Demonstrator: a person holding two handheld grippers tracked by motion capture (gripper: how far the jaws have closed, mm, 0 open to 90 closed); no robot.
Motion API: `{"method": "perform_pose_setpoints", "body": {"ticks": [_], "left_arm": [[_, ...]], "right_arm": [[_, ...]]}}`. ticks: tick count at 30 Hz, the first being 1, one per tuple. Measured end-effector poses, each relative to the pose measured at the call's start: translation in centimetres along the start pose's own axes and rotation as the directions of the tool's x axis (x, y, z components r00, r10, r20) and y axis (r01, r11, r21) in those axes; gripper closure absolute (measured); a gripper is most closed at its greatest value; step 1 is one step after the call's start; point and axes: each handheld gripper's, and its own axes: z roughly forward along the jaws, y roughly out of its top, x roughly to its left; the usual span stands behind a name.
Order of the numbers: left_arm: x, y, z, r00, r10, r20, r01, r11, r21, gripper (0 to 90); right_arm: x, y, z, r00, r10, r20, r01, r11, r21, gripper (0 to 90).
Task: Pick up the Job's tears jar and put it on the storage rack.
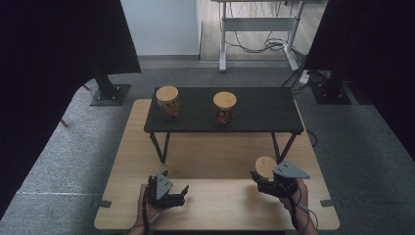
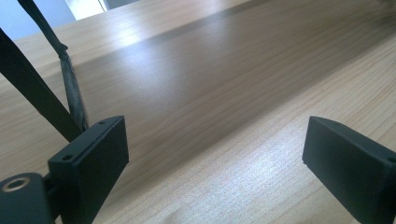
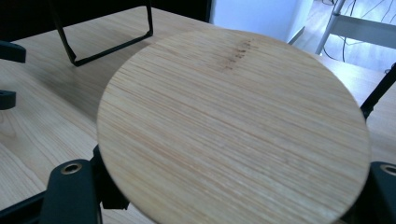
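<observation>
My right gripper point(image 1: 262, 177) is shut on a jar with a round bamboo lid point(image 1: 265, 166), held just above the wooden table point(image 1: 215, 208) at the front right. In the right gripper view the lid point(image 3: 233, 126) hides the jar's body, and the black fingers point(image 3: 70, 186) show under its edge. My left gripper point(image 1: 182, 194) rests low at the front left, open, with bare wood between its jaws point(image 2: 215, 144). Two more bamboo-lidded jars, one on the left point(image 1: 168, 103) and one on the right point(image 1: 224, 108), stand on a black low shelf point(image 1: 259, 105).
The black shelf stands on thin angled legs point(image 1: 159, 147) at the far half of the table, with open space beneath it. Dark curtains hang at both sides. A stand base point(image 1: 110, 94) and cables point(image 1: 303, 78) lie on the grey floor beyond.
</observation>
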Motion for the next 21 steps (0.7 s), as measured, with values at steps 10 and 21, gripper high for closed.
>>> {"method": "perform_pose_setpoints", "body": {"ticks": [10,21], "left_arm": [[0.0,0.0,0.0,1.0000,-0.002,-0.001,0.002,1.0000,0.000,6.5],[0.1,0.0,-0.1,1.0000,-0.009,-0.001,0.009,1.0000,-0.005,6.5]], "right_arm": [[0.6,0.6,-0.5,0.9999,-0.015,-0.007,0.015,0.9998,-0.016,24.3],[1.1,1.2,-0.8,0.9993,-0.029,-0.024,0.029,0.9991,-0.031,24.3]]}}
